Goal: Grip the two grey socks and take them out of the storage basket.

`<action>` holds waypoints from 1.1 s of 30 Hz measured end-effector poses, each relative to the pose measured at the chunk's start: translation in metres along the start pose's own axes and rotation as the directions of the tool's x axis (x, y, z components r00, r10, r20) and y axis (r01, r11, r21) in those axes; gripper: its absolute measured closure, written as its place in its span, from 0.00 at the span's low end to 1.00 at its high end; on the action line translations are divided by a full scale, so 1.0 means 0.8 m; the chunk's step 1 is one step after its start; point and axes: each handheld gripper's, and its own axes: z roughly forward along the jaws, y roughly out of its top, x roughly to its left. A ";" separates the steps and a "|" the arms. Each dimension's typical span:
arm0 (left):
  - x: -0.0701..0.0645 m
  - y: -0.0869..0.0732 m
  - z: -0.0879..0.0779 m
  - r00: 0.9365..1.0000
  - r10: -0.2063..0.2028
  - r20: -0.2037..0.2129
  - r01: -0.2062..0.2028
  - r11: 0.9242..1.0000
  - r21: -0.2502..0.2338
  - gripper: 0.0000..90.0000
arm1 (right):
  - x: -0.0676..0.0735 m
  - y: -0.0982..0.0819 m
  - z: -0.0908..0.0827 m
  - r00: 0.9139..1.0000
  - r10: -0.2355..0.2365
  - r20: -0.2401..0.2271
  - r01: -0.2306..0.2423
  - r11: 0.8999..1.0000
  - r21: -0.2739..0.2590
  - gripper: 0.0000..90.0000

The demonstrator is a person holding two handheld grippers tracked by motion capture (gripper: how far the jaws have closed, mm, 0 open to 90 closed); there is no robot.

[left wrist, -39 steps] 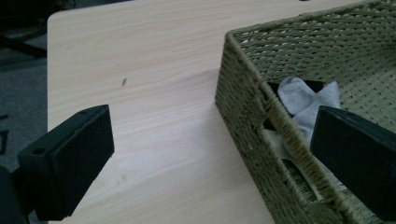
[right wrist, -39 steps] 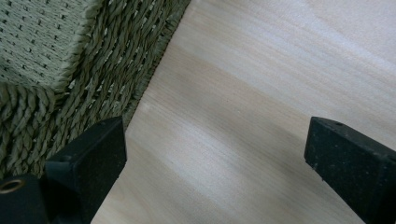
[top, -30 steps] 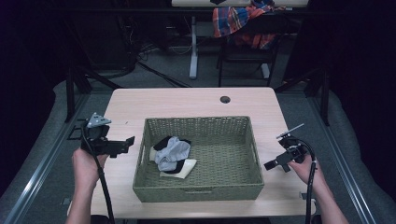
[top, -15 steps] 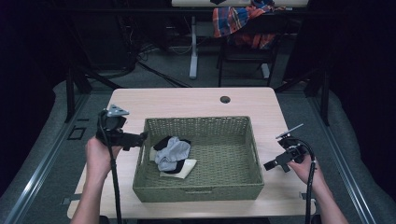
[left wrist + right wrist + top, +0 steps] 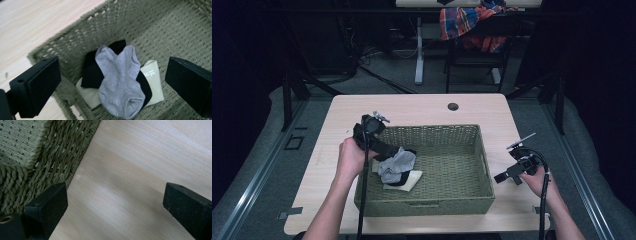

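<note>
Dark room all round, with a plaid cloth (image 5: 467, 22) draped over a chair behind the pale wooden tabletop (image 5: 422, 107). On it sits a woven basket (image 5: 462, 200). The left tongs (image 5: 113, 82) hover over the basket's left rim, jaws spread wide and touching nothing, aimed at a grey sock (image 5: 120, 80) lying crossed over a black sock (image 5: 92, 72) and a cream one (image 5: 153, 80) in the basket's left part. The right tongs (image 5: 512, 174) are held just right of the basket above bare wood, jaws wide apart and empty.
</note>
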 end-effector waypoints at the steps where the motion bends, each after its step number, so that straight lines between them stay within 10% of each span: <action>1: -0.001 0.001 0.005 1.000 0.003 -0.007 -0.003 1.000 0.017 0.01 | 0.000 0.000 0.000 1.000 0.000 0.000 0.000 1.000 0.000 0.06; 6: -0.004 0.000 0.027 1.000 0.013 -0.004 -0.013 0.996 0.092 0.02 | 0.000 0.001 0.000 1.000 -0.010 0.001 0.010 1.000 0.016 0.06; 21: -0.014 -0.011 0.070 1.000 -0.002 0.009 -0.001 0.968 0.250 0.45 | 0.003 0.001 0.004 1.000 -0.014 0.001 0.014 1.000 0.017 0.07; 33: -0.022 -0.015 0.086 0.999 0.024 0.033 -0.032 0.964 0.264 0.70 | 0.002 0.000 0.002 1.000 -0.005 0.009 0.005 1.000 0.004 0.08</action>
